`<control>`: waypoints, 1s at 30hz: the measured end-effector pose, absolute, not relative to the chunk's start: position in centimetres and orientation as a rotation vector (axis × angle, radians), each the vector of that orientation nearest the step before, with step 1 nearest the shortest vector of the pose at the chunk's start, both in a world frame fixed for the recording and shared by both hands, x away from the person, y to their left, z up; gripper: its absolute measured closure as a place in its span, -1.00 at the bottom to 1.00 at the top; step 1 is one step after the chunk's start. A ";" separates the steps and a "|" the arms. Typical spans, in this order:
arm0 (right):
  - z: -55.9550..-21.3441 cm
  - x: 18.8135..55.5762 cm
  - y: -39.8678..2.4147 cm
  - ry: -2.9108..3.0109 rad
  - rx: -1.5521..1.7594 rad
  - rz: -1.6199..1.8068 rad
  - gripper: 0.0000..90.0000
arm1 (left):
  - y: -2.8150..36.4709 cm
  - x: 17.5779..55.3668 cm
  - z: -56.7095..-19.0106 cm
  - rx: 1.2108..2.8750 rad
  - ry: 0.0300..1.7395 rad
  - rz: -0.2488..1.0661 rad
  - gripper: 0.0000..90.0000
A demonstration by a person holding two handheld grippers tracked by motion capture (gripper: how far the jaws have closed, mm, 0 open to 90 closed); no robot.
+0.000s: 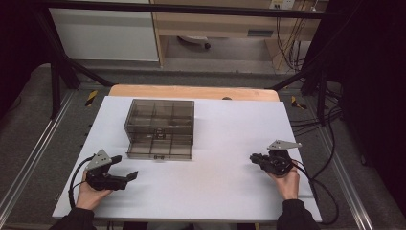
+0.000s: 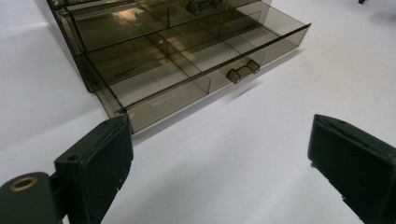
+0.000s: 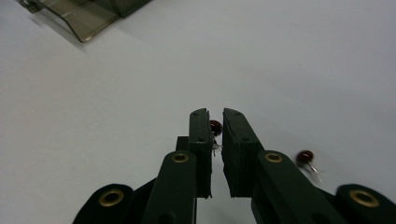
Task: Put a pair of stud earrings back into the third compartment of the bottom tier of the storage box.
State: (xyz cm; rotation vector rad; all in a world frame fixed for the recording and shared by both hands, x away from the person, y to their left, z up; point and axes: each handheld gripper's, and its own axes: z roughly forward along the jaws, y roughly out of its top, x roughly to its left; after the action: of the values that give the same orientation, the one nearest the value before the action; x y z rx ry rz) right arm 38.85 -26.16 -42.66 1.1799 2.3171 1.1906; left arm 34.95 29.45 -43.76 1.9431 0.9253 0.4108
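Right gripper (image 3: 215, 125) at about 4 o'clock on the white table (image 1: 225, 124), jaws pinched nearly together on a small dark-red bead with a wire hook (image 3: 215, 126) — looks like an earring, so pickup of the first piece reads as done or nearly so. A second red earring (image 3: 306, 157) lies loose on the table just beside that gripper, at roughly 3 o'clock from the jaws, apart from them. Left gripper (image 2: 219, 158) at about 8 o'clock on the table, jaws spread wide, holding nothing, aimed at the smoked-plastic drawer box (image 1: 159, 125), which sits near 11 o'clock from table centre. Its bottom drawer (image 2: 196, 65) is pulled out, compartments visible and apparently empty, small knob (image 2: 242, 71) at the front. My read: drawer opened, one earring grasped — still to do are carrying it to a compartment, fetching the second, and likely closing the drawer. Early-to-middle stage.
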 end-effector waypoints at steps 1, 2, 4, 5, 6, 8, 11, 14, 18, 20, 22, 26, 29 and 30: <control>-42.5 38.8 -25.8 2.318 1.175 1.206 0.83 | 29.5 35.0 -43.8 1.943 0.926 0.412 -0.86; -42.3 38.7 -25.5 2.323 1.174 1.214 0.83 | 29.5 35.0 -43.8 1.943 0.927 0.411 -0.86; -42.0 38.5 -24.9 2.331 1.148 1.226 0.83 | 29.5 35.0 -43.8 1.945 0.927 0.411 -0.86; -41.8 38.4 -24.5 2.335 1.144 1.234 0.83 | 29.5 35.0 -43.8 1.945 0.927 0.410 -0.86; -41.6 38.4 -24.2 2.341 1.137 1.240 0.83 | 29.5 35.0 -43.8 1.946 0.927 0.411 -0.86; -41.4 38.2 -23.5 2.348 1.120 1.254 0.83 | 29.5 35.0 -43.8 1.944 0.928 0.410 -0.86; -41.0 38.0 -22.4 2.362 1.112 1.270 0.83 | 29.5 35.0 -43.8 1.946 0.926 0.408 -0.86; -40.8 37.8 -21.3 2.375 1.093 1.278 0.83 | 29.5 35.0 -43.9 1.948 0.926 0.409 -0.86; -40.5 37.7 -19.8 2.400 1.058 1.280 0.83 | 29.5 34.9 -43.8 1.945 0.926 0.410 -0.86; -40.4 37.7 -19.0 2.409 1.045 1.282 0.83 | 29.5 34.9 -43.8 1.945 0.925 0.410 -0.86; -40.1 37.7 -18.2 2.415 1.033 1.291 0.83 | 29.5 34.9 -43.8 1.946 0.927 0.409 -0.86; -39.7 37.8 -16.8 2.428 1.005 1.297 0.83 | 29.5 34.9 -43.9 1.944 0.929 0.410 -0.86; -39.3 38.0 -15.8 2.438 0.989 1.302 0.83 | 29.5 34.9 -43.9 1.947 0.927 0.408 -0.86; -39.2 38.0 -15.3 2.442 0.978 1.303 0.83 | 29.5 34.9 -43.9 1.947 0.927 0.407 -0.86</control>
State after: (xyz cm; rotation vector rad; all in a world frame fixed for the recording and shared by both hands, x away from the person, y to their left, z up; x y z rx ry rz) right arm 38.03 -15.27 -39.22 0.9776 2.4420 1.3026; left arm 34.93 29.49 -43.90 1.9468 0.9266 0.4071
